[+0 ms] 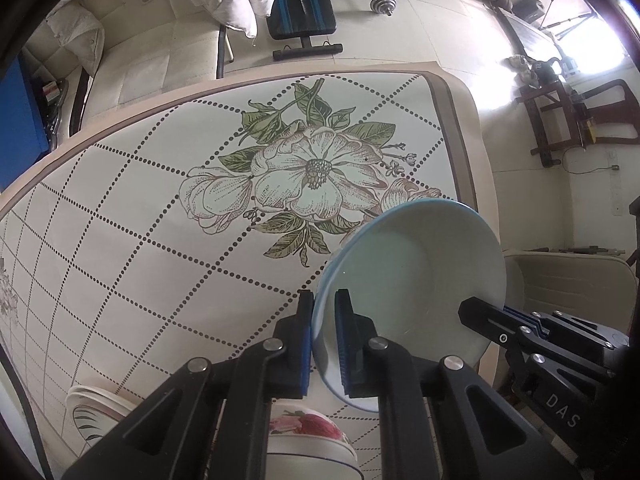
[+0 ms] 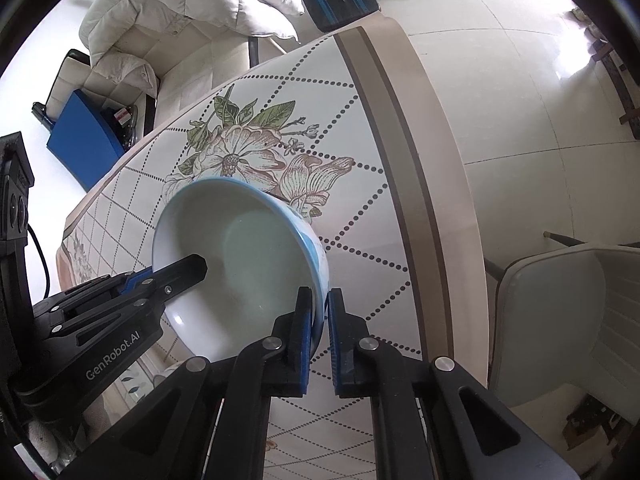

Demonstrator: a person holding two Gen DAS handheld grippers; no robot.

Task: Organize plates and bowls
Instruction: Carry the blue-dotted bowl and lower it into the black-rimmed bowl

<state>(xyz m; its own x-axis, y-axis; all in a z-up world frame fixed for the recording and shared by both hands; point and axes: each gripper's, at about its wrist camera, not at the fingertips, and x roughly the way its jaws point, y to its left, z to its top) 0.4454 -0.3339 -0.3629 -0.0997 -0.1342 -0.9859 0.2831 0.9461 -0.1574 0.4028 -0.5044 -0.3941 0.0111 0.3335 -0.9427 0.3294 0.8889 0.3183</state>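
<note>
Here both pairs of jaws are clamped on one blue-rimmed bowl (image 1: 416, 280), each pinching the bowl's wall between its blue pads. The left gripper (image 1: 324, 344) has one finger outside the rim and one inside the pale hollow; the right gripper (image 2: 319, 332) bites the opposite side the same way, and from the left wrist view its black fingers (image 1: 486, 322) show at the far rim. The bowl hangs tilted between the two, its mouth turned toward the cameras, above the table (image 1: 140, 208) with its dotted diamond cloth and big printed flower.

Beneath the left jaws, close to the camera, sits a bowl with a red flower print (image 1: 308, 436), and further left of them a stack of white plates (image 1: 96, 408). Beyond the right jaws, off the table's edge, stands a cream chair (image 2: 560, 320).
</note>
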